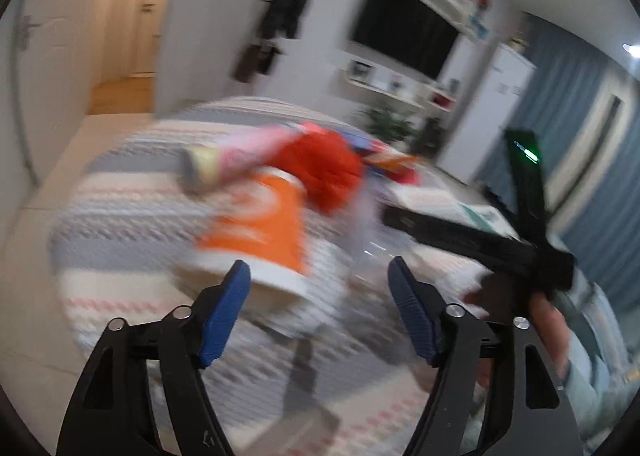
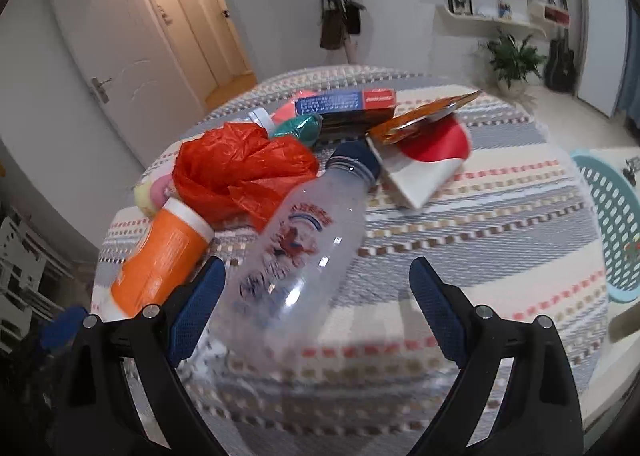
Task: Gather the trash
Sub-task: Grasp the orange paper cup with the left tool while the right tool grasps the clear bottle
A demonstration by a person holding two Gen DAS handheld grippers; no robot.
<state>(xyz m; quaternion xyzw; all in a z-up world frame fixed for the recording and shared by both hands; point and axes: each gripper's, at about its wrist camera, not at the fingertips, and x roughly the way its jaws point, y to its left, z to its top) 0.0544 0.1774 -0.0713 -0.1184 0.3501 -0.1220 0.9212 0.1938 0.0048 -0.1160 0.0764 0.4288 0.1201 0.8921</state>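
Note:
Trash lies piled on a round table with a striped cloth [image 2: 480,207]. An orange paper cup [image 2: 160,256] lies on its side; in the blurred left wrist view it [image 1: 260,232] lies just ahead of my open, empty left gripper [image 1: 320,280]. A crumpled red plastic bag [image 2: 240,171] sits behind it. A clear plastic bottle [image 2: 296,248] with a dark cap lies between the fingers of my open right gripper [image 2: 316,280], which do not touch it. A blue-red box [image 2: 344,101], an orange wrapper [image 2: 424,115] and a red-white cup [image 2: 428,163] lie further back.
A teal plastic basket [image 2: 612,223] stands at the right of the table. The other hand-held gripper [image 1: 500,240] shows at the right in the left wrist view. Doors [image 2: 132,67], a TV [image 1: 404,31] and a potted plant [image 2: 512,59] are in the room behind.

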